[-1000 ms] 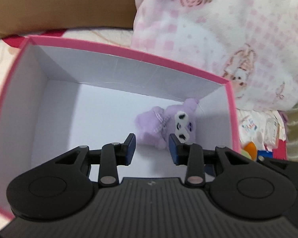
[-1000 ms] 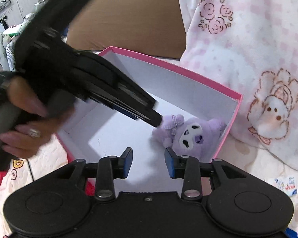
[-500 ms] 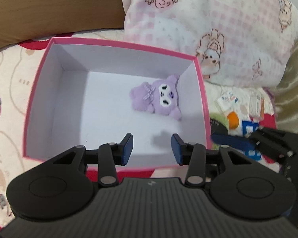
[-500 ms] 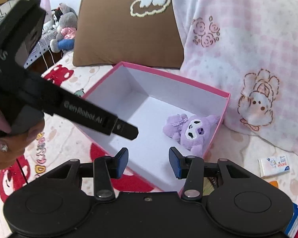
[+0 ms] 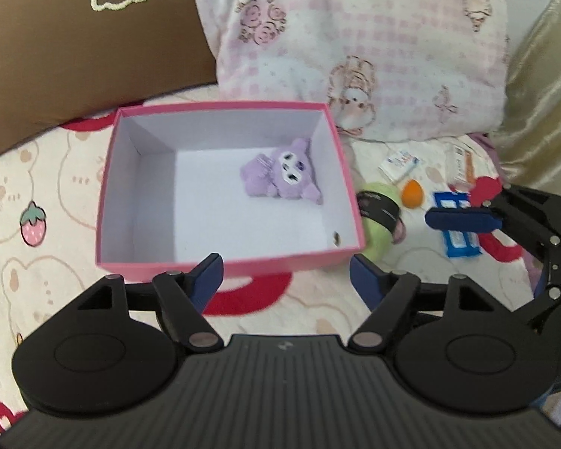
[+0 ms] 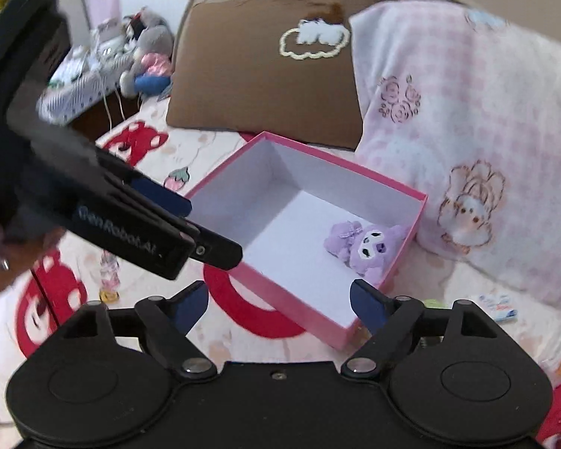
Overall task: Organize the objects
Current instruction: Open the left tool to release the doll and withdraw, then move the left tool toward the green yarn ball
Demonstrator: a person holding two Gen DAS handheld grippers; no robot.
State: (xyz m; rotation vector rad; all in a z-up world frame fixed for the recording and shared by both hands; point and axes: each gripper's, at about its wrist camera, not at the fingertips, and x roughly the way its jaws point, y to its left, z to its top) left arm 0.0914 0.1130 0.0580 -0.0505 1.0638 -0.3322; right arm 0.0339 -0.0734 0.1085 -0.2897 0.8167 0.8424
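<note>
Lying in the pink box [image 5: 228, 262], the purple plush toy [image 5: 280, 176] looks soft and light; pinch its body. Both the left gripper [image 5: 286, 271] and right gripper [image 6: 278, 301] have just been opening, nothing between their jaws

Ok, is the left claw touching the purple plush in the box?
Apart. In the left wrist view the open left claw sits outside the pink box; the purple plush lies alone inside.

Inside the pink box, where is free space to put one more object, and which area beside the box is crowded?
The pink box has bare white floor along its left wall and near wall; only the purple plush lies there, close to the far right corner. To the right of the box, small items crowd the bedspread.
</note>
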